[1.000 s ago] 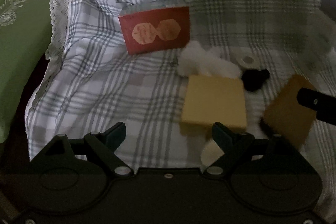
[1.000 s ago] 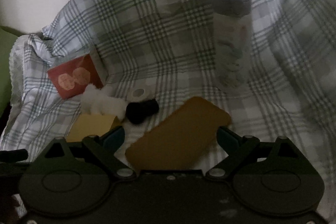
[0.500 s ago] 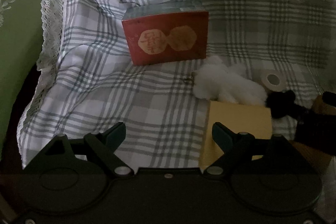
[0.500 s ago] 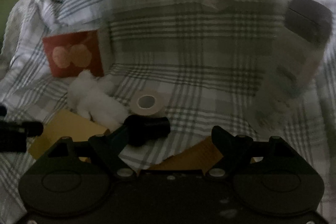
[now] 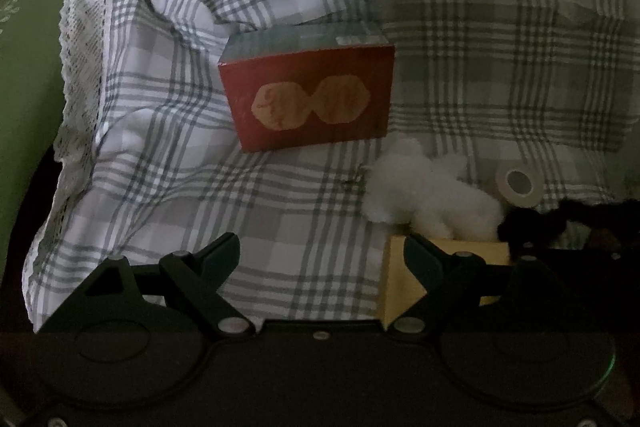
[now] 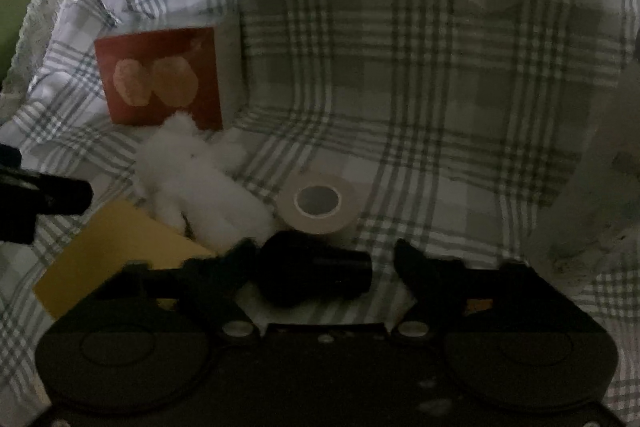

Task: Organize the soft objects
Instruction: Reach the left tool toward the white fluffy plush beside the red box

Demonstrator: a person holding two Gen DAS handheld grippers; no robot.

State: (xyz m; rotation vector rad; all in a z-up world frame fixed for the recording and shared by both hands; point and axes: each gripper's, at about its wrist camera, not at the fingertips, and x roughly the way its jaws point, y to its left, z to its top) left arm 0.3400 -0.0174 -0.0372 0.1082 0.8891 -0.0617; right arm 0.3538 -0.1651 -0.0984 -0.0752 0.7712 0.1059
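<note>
A white fluffy toy point(image 5: 432, 195) lies on the plaid cloth point(image 5: 280, 211), with a yellow sponge point(image 5: 404, 283) just in front of it and a black soft object point(image 6: 316, 273) to its right. My left gripper point(image 5: 320, 255) is open and empty, low over the cloth, left of the sponge. My right gripper point(image 6: 324, 259) is open, its jaws on either side of the black object, not closed on it. The toy point(image 6: 200, 187) and sponge point(image 6: 120, 247) also show in the right wrist view.
A red box point(image 5: 308, 99) stands behind the toy. A roll of tape point(image 6: 320, 203) lies right of it. A pale bottle point(image 6: 596, 179) is at the far right. A green cushion point(image 5: 28, 67) borders the cloth on the left.
Both grippers have moved forward and down toward the objects. The brown sponge has slipped out of the right wrist view, and the black object now lies between the right jaws.
</note>
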